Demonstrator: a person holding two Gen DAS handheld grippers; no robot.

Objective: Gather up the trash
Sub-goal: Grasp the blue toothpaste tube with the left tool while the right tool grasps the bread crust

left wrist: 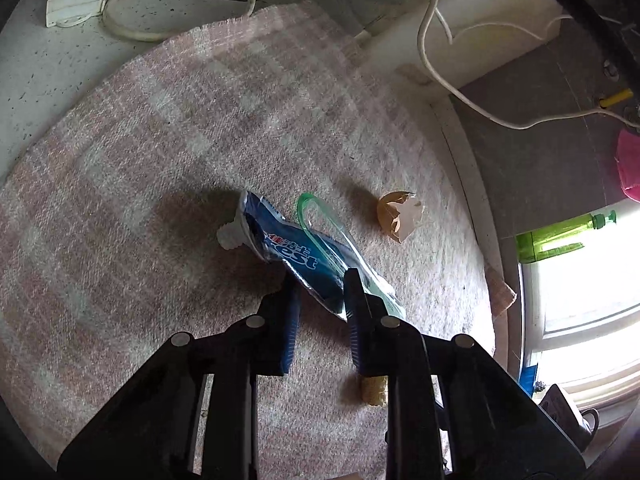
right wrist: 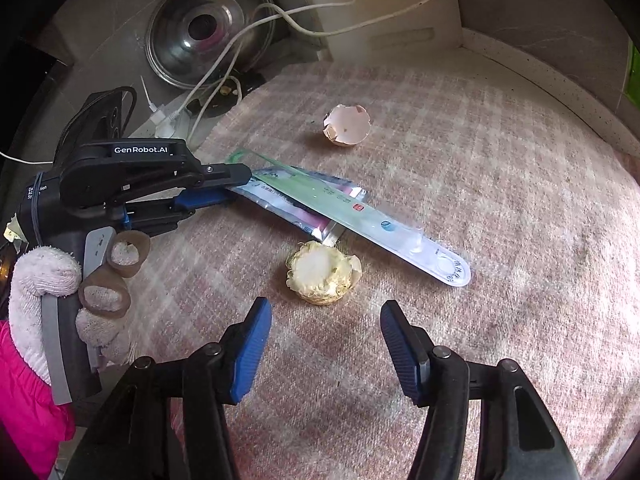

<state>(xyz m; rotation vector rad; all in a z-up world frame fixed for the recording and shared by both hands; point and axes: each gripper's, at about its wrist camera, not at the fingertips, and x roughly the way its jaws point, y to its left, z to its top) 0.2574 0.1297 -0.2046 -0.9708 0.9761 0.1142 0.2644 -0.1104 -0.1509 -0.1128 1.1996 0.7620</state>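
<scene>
My left claw (left wrist: 318, 284) pinches the toothpaste tube (left wrist: 288, 250) at its flat end, on the pink cloth (left wrist: 180, 140). My right claw (right wrist: 326, 338) is spread above the corn cob piece (right wrist: 322, 272). Eggshell (right wrist: 347, 125) lies beyond, apart.

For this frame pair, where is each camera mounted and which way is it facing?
Left wrist: sits on the left claw, looking down along its fingers at the toothpaste tube between them; no hand shows.
Right wrist: sits on the right claw, looking down at the corn cob piece ahead of its open jaws; a gloved hand holding the left claw shows at left.
Shared: tube, toothbrush package, eggshell, cob piece and plaid cloth.
</scene>
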